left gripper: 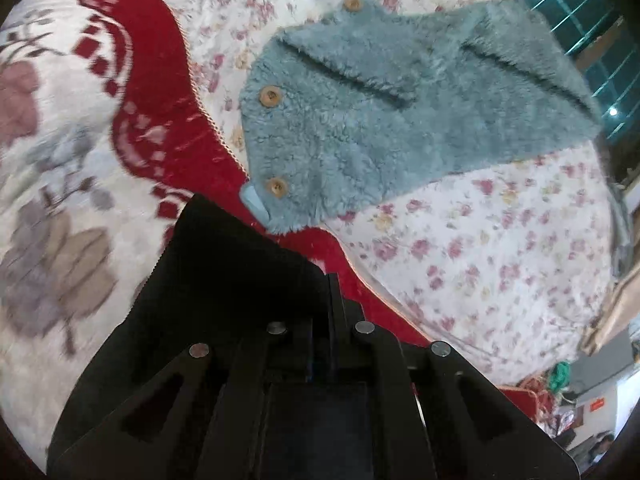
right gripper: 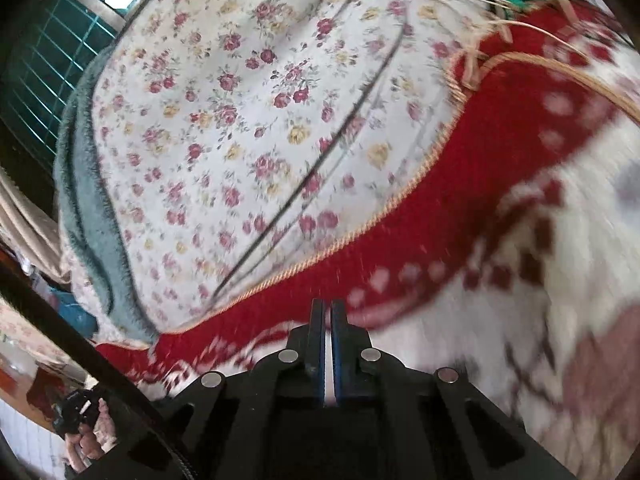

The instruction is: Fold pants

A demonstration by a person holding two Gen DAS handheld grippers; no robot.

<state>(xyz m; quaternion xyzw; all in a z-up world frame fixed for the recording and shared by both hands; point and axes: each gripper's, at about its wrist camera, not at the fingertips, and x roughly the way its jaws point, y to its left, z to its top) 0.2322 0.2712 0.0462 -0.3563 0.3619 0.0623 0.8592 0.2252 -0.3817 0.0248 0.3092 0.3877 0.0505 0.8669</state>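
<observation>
Pants (left gripper: pixel 380 120), teal and fluffy with wooden buttons (left gripper: pixel 270 96), spread flat on flowered sheet (left gripper: pixel 480 260) of the bed, centre to upper right of the left wrist frame; seen again only as a strip at the left edge of the right wrist frame. Waist corner overlapping red blanket (left gripper: pixel 160 80) near centre. Left gripper (left gripper: pixel 332 280) at lower centre, fingers pressed together, short of the pants; black sheet (left gripper: pixel 224 260) with a toothed edge draped over its left side, possibly pinched between them, hard to tell. Right gripper (right gripper: pixel 328 304) with fingers together on nothing, over red blanket, well apart from the pants.

Likely to go wrong:
- Closing on pile alone and slipping off, deep fluff hiding the true edge.
- Pinching flowered sheet along with the leg hem, so dragging bedding into the fold.
- Snagging corded trim (right gripper: pixel 360 224) of the blanket under the waist corner.
- Misjudging the reach on the left, black sheet blocking much of that view.
- Lifting unevenly, one hand arriving late, leaving a skewed crease.
</observation>
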